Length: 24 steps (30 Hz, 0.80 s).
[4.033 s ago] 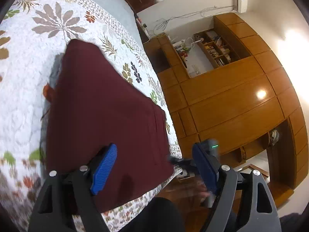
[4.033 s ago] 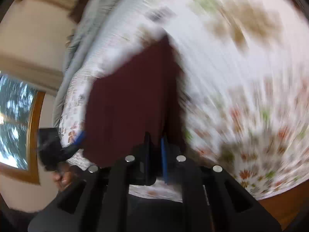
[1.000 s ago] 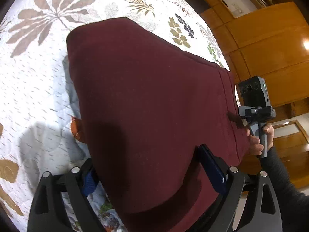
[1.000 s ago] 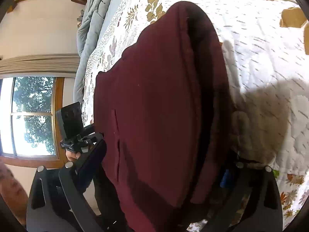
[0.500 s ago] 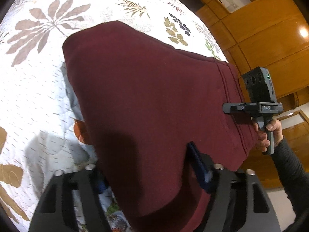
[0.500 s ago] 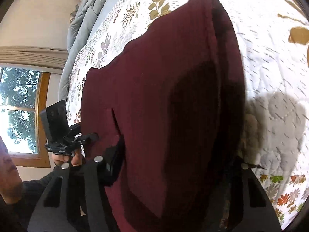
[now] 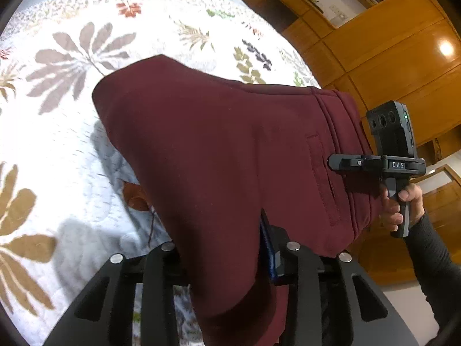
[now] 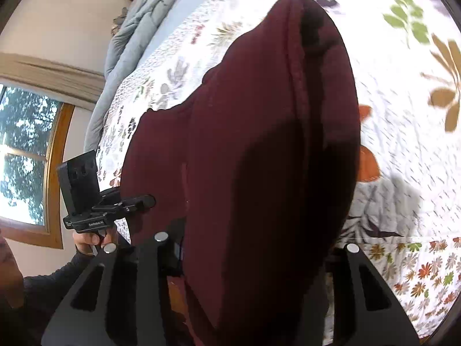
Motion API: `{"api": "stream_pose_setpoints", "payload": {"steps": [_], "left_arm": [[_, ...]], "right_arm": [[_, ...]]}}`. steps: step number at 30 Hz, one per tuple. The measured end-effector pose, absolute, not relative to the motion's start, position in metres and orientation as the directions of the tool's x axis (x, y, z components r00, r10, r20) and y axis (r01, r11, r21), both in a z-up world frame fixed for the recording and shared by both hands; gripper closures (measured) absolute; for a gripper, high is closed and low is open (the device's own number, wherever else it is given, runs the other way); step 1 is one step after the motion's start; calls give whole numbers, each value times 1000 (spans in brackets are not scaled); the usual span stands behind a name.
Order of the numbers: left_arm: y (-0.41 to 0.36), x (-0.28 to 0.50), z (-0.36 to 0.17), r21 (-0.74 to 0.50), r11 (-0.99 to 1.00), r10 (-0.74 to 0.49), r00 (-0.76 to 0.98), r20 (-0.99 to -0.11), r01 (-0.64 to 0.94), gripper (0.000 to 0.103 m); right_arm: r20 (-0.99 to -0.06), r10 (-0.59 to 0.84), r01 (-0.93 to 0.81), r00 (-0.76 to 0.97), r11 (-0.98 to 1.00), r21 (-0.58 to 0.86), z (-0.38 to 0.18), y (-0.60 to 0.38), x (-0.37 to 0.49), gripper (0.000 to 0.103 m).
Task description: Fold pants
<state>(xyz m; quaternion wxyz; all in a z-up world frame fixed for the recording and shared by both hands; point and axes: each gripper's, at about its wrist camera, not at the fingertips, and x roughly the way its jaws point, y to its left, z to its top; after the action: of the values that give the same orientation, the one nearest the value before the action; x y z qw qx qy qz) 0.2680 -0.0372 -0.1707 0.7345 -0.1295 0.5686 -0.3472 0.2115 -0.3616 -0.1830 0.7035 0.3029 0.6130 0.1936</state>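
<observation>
1. Clamping the near edge of the maroon pants (image 7: 219, 150), the left gripper (image 7: 227, 259) has just been closing, and the cloth now bunches between its jaws, one blue pad (image 7: 269, 255) pressed against it.
2. Gripping the same near edge further along, the right gripper (image 8: 253, 259) has also just been closing, with a thick roll of fabric filling the space between its jaws.
3. Ahead of both grippers the pants slope down onto the floral quilt (image 7: 72, 66), already lying as a compact doubled bundle with the waistband (image 7: 340, 132) out toward the right gripper's side.
4. My judgement: at least one fold is done, and the gripped edge remains to be carried over the far part and laid flat.
</observation>
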Motion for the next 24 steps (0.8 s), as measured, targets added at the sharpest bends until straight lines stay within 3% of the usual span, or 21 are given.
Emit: {"api": "stream_pose_setpoints", "payload": {"steps": [6,14,24], "left_arm": [[3,264,-145,-541,765,-622,186,-760,350,68],[119,312,-124,-470,841,-536,297,-790,267,68],[245,399,-168,-454,880,-474,323,-819,141,68]], "right_arm": [[-726,667,10,168,735,678,-163,-323,230,62],[-680,720,-104,136,693,713,-177,-251,296,62],[-641,765,-112,59,643,758,-234,-137,428,61]]}}
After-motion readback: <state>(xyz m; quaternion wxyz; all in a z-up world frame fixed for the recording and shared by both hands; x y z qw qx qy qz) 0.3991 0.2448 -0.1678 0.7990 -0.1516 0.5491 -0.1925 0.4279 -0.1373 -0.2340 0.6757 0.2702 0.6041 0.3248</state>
